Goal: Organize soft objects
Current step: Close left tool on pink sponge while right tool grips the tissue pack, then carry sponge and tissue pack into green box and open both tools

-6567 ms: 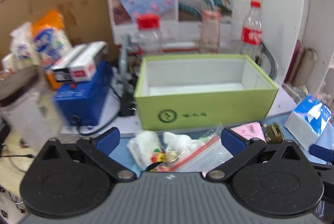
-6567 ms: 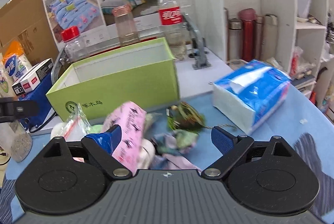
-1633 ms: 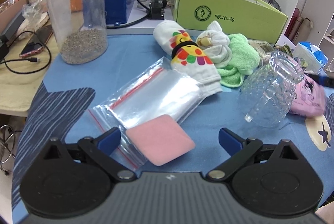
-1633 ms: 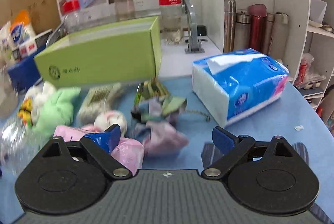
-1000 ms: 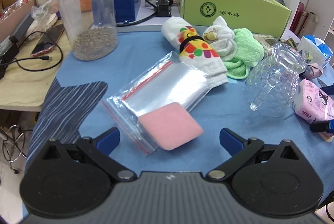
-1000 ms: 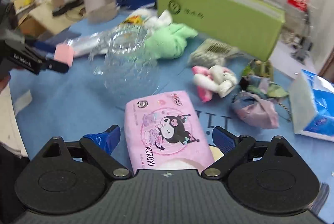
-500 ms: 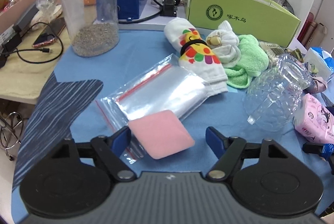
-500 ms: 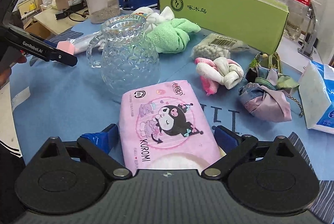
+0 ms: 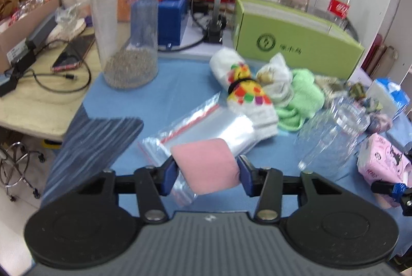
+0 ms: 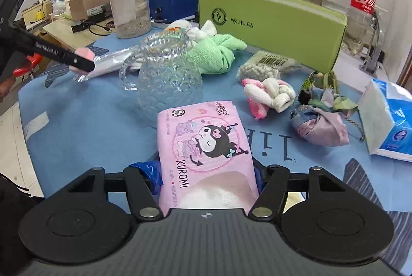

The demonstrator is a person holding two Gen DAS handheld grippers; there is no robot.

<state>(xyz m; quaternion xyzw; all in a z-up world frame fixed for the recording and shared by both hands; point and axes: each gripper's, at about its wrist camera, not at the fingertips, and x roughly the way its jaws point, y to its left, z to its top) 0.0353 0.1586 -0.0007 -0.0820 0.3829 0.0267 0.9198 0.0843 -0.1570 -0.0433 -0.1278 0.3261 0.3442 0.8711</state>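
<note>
Left wrist view: the left gripper [image 9: 208, 174] has just been closing, and its jaws now pinch the pink sponge [image 9: 206, 164] from both sides, just above the zip bag [image 9: 203, 126] and the blue mat [image 9: 170, 93]. The sponge looks squashy, so it could spring out or twist if the pinch slackens. The bag's corner lies right under the left jaw and may get dragged along.

In the right wrist view the right gripper [image 10: 207, 179], its jaws also just closed in, clamps the near end of the pink tissue pack [image 10: 203, 144], whose far end lies on the mat. Held by one end only, the pack may droop and sag on the way up, and loose tissue at its open end could pull out. The glass jug [image 10: 167, 80] stands just behind the pack, touching or nearly so. A forward sweep could knock it over.

Further off lie the sock roll [image 9: 242, 90], green towel [image 10: 216, 54], knotted cloth [image 10: 267, 95] and the green box [image 10: 270, 18], probably where the soft things go.

Writing: "KUROMI" on the pack, Chinese characters beside a round logo on the box, white Chinese script on the red label of the cola bottle [image 10: 363, 8], and "妙洁" on a package behind.
</note>
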